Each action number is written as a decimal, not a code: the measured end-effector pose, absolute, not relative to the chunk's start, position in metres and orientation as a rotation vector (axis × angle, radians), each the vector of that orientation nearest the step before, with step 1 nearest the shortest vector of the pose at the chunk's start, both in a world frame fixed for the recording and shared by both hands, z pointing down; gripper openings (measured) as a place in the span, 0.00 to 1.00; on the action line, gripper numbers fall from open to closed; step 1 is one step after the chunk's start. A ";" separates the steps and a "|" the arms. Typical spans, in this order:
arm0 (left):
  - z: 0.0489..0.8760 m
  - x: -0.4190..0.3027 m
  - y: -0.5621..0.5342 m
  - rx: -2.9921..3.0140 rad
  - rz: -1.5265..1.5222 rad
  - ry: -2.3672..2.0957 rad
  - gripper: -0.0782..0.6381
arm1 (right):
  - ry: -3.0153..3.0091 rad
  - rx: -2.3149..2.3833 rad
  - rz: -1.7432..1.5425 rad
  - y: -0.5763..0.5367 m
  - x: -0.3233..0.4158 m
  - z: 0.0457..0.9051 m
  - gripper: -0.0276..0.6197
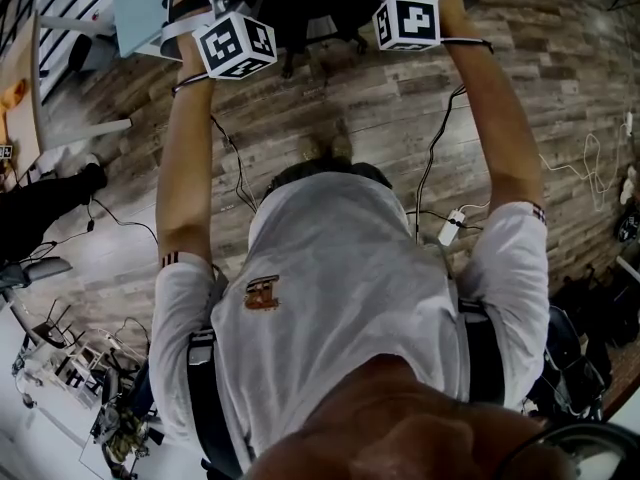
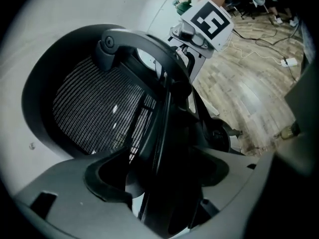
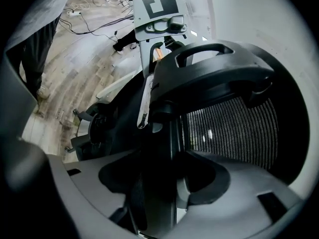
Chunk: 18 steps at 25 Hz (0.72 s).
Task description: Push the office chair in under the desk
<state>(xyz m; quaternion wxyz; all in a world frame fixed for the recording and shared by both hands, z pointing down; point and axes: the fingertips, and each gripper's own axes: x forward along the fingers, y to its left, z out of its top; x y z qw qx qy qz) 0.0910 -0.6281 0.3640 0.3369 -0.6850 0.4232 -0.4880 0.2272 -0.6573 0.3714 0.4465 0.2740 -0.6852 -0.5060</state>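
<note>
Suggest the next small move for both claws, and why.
Probably push both forward together, evenly. The left claw and right claw each grip the chair back by its frame, and the head view shows the chair's base legs on open floor, not yet under the desk.

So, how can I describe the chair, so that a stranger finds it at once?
On the wood plank floor stands a pale desk; the chair is right before it. It is black, with a mesh back in a thick curved frame that the left hand-held gripper and the right hand-held gripper both clamp.
</note>
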 end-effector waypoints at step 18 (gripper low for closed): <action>0.292 0.142 -0.516 -2.413 -0.538 1.198 0.61 | -2.387 0.964 -0.752 -0.538 0.234 0.298 0.43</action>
